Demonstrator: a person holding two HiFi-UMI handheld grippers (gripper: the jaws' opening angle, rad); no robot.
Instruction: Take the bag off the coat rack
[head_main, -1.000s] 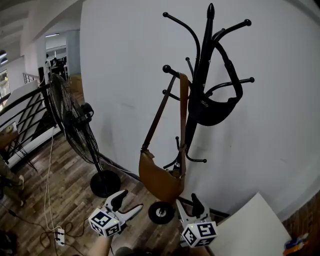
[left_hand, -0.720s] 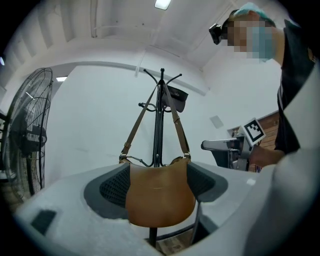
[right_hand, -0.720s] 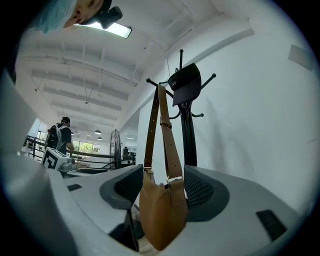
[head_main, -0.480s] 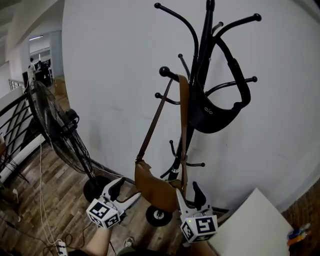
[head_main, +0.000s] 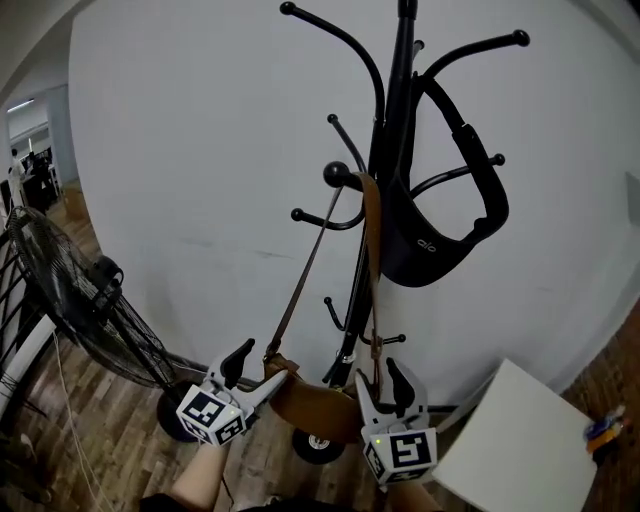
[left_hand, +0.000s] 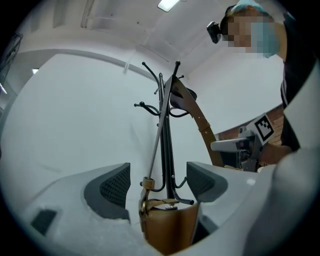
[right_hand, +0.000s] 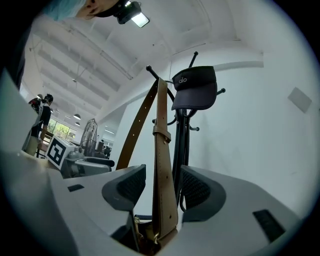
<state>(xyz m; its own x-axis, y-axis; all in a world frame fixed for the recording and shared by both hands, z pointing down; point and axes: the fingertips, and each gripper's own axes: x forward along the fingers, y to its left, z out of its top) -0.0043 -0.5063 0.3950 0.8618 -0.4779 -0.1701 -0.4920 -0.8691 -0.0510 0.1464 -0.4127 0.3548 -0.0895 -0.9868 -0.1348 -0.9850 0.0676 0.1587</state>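
Note:
A brown leather bag hangs by its long strap from a knobbed hook of the black coat rack. My left gripper stands open, with the bag's left end and its strap ring low between the jaws; the pads stay clear of it. My right gripper has the buckled strap running up between its jaws. Those jaws are closing, and a gap still shows beside the strap. A black visor hangs from a higher hook.
A black pedestal fan stands at the left on the wooden floor. A white tabletop corner lies at the lower right. The rack's round base sits under the bag, close to the white wall.
Both grippers have risen to the bag. The left one now reaches the bag's left end, and the right one has come around the strap. The rack looks nearer.

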